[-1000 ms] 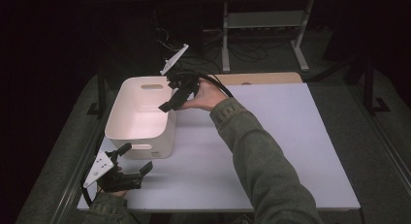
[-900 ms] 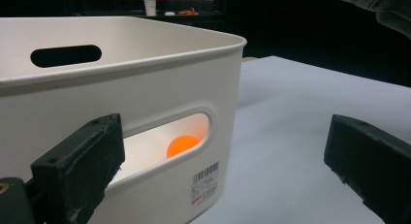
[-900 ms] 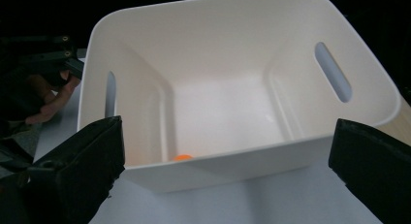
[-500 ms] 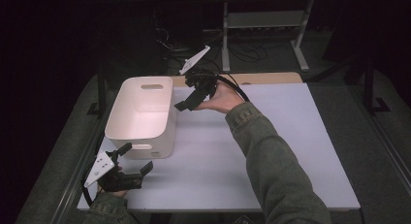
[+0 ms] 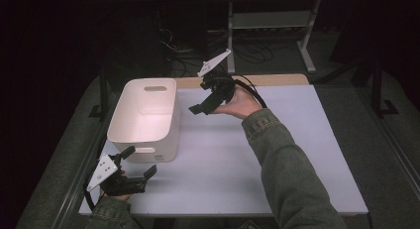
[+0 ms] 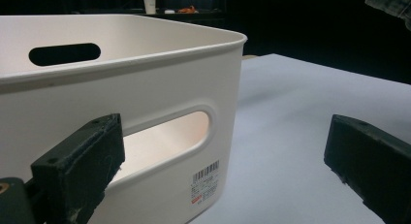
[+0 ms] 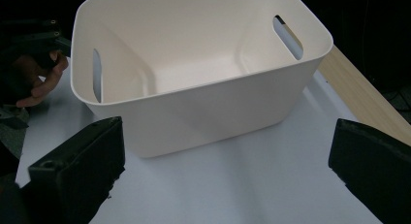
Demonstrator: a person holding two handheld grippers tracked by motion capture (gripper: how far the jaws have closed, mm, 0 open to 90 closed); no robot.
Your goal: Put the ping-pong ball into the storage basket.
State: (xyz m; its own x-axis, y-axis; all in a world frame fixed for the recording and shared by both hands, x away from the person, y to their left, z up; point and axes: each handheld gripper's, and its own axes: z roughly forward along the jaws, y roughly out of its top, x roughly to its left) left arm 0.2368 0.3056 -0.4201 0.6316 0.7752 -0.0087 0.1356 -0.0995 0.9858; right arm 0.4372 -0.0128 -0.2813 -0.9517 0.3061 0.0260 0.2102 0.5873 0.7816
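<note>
On the left half of the worktop [image 5: 277,154] the empty white bin [image 5: 143,117] stands, long axis running near to far, with the released left tongs [image 5: 140,163] just beside its near handle wall and the released right tongs [image 5: 198,109] raised off its right side.

Dim room, dark surround; counter [image 5: 297,154] lit from above, soft shadows; near jaws blurred in gripper views.
</note>
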